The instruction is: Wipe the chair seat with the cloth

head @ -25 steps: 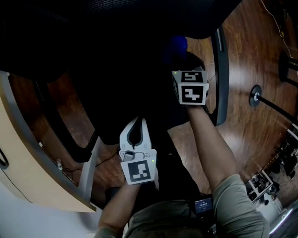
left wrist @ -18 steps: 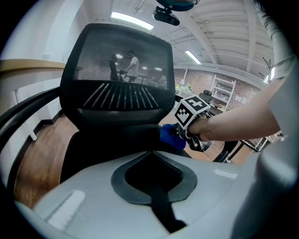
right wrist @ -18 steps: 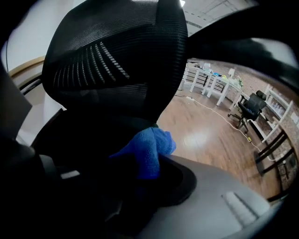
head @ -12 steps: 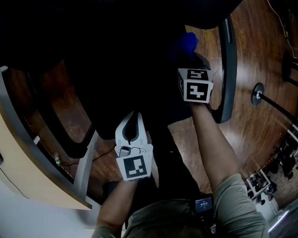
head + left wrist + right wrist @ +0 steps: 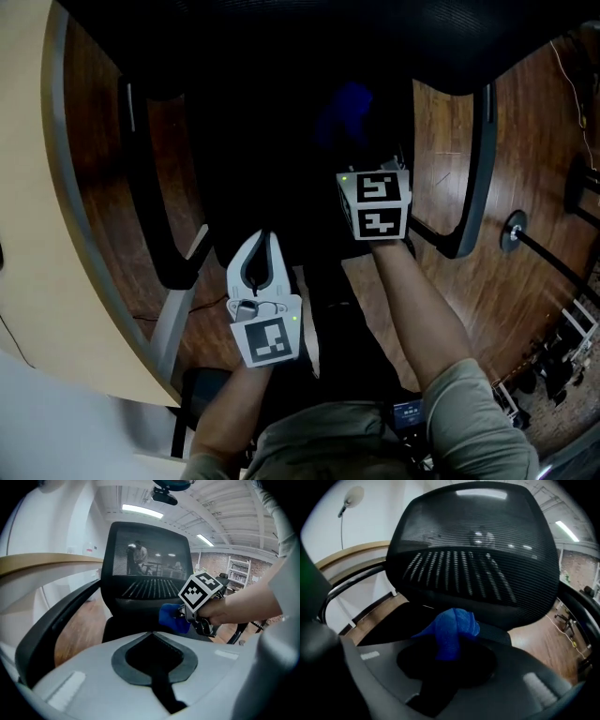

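— Head view: where's our cloth (image 5: 345,101)?
— Over the far part of the chair seat (image 5: 253,131), right of middle. Our left gripper (image 5: 264,246) hangs nearer us, tips together, empty.
— Left gripper view?
— Our right gripper (image 5: 182,617) holds it before the backrest (image 5: 145,559).
— Right gripper view?
— We see the jaws clamped on the bunched blue cloth.

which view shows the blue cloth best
Right gripper view: the cloth sits centre frame, bright, bunched, folds visible. Left gripper view shows it small, from the side, next to the marker cube. Head view gives only a dim blue patch in the dark.
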Demonstrator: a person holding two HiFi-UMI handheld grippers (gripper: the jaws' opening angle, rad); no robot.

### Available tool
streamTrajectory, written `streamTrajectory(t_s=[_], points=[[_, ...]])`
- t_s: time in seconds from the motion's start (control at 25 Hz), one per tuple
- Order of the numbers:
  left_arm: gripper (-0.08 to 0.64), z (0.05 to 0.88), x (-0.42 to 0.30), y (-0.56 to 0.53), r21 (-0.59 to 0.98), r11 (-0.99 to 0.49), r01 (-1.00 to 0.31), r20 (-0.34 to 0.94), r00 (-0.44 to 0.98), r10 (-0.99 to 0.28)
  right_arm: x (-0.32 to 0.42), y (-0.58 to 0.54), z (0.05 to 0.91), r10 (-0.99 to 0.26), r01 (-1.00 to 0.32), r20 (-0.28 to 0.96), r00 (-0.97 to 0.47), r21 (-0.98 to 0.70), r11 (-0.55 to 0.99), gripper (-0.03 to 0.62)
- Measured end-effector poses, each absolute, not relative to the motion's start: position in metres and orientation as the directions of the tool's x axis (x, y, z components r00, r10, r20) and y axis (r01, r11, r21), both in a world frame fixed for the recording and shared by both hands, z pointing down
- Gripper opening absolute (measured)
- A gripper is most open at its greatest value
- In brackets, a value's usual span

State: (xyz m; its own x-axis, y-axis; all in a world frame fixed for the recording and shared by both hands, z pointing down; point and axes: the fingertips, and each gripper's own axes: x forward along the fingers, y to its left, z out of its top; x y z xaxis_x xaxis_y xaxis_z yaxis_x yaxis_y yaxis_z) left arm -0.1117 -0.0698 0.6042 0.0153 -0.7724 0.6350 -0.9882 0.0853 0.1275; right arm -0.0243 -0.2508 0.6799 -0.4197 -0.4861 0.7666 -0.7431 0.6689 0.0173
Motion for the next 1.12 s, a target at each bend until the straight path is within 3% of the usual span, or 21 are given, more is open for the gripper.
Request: streamTrajectory(t_s=[0.24,0.64,0.84,1.12], points=[[0.005,0.596,-0.151,-0.029,0.090,0.159,-0.983,0.639,-0.066,-0.767,-0.126,-0.195,0.669,-0.365,-0.550,0.715,-0.596,-0.032,0.835,0.097],[0.005,0.594,-0.198,0.017,0.080,0.253,-0.964,0.649,-0.142,-0.747,-0.239,-0.115,0.704,-0.170,-0.326,0.741,-0.650,-0.070,0.943,0.097],[0.005,0.601,-0.198,0.021,0.089,0.258,-0.962,0.653,-0.139,-0.745,-0.234,-0.114,0.723,-0.171,-0.330,0.776,-0.607,-0.050,0.943,0.097],[0.005,0.598,-0.174,-0.003,0.103,0.207,-0.973,0.648,-0.092,-0.756,-0.169,-0.160,0.719,-0.276,-0.465,0.800,-0.532,-0.004,0.885,0.097]])
